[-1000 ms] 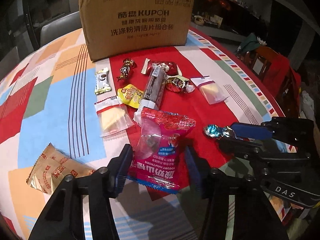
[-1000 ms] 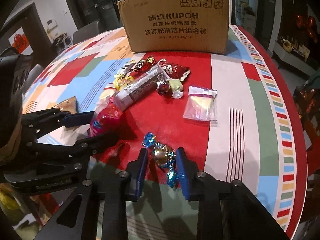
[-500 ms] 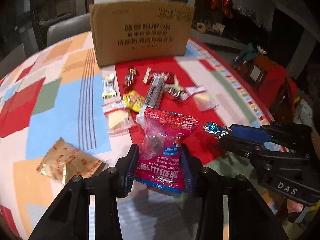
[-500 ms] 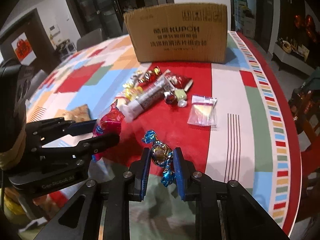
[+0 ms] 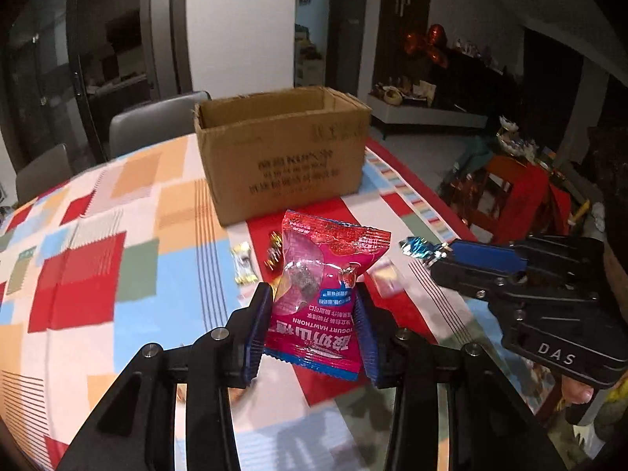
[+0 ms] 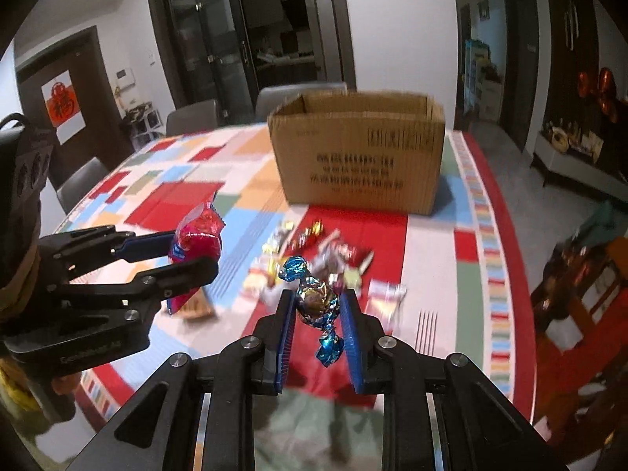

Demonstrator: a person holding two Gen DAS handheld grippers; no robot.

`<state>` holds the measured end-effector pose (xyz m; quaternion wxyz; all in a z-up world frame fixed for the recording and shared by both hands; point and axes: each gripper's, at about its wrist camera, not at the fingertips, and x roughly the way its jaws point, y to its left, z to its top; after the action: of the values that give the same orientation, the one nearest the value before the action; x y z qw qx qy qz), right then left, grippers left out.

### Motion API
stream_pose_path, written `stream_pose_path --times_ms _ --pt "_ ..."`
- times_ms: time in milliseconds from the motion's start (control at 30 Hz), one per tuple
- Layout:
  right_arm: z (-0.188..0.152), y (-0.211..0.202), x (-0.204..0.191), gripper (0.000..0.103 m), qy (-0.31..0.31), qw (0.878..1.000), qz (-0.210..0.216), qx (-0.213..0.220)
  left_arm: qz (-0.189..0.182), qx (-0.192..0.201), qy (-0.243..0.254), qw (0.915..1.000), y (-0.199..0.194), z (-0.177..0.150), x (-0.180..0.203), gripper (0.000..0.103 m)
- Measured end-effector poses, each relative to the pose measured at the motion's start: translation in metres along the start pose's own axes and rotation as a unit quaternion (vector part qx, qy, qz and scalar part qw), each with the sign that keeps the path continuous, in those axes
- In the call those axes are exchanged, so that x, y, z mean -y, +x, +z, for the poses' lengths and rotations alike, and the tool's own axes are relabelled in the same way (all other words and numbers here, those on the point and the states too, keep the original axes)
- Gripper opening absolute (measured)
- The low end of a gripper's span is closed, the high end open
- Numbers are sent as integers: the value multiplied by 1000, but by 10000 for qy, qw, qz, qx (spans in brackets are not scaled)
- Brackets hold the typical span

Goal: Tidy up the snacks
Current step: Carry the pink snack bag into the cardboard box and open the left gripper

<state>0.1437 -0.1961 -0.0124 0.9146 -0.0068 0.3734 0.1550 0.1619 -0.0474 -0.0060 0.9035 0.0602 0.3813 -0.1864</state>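
The left tongs are pinched onto 1 pink hawthorn snack packet, held by its lower half up off the surface; it looks light, crinkly and a bit slippery, so gripping the puffy middle beats the slick sealed edge. The right tongs are nearly closed on 1 blue foil candy, squeezed at its small, hard body with the twisted ends free. 1 open cardboard box waits behind; the leftover snacks are too blurred to count.

Table: wearing a colourful patchwork cloth.
Cardboard box: sitting open-topped at the far side.
Loose snacks: lying scattered before it.
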Motion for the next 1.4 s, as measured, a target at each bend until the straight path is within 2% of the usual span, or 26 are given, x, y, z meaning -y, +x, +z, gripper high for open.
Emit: stream_pose_path --times_ms 533,600,767,1067,1233,1267,1367,1400 --pt "112 36 32 25 -51 9973 -262 682 211 277 -168 9993 32 105 -38 40" --pt "125 43 34 15 -98 9969 -296 717 194 268 -184 9993 40 120 -42 40" --pt "157 57 51 13 56 9972 -234 714 214 257 -213 9992 58 151 -50 39" --pt "184 81 69 13 129 9976 -360 580 375 138 -196 9990 100 196 -57 39" --pt "189 94 79 13 217 9977 -412 486 508 58 -159 9986 122 207 -57 40" --pt "189 96 81 14 248 9977 -430 456 545 55 -166 9984 124 208 -59 43" --pt "187 99 84 14 310 9978 -438 389 637 124 -233 9976 123 206 -59 63" --pt "186 99 84 14 329 9977 -456 375 630 159 -240 9976 121 205 -60 64"
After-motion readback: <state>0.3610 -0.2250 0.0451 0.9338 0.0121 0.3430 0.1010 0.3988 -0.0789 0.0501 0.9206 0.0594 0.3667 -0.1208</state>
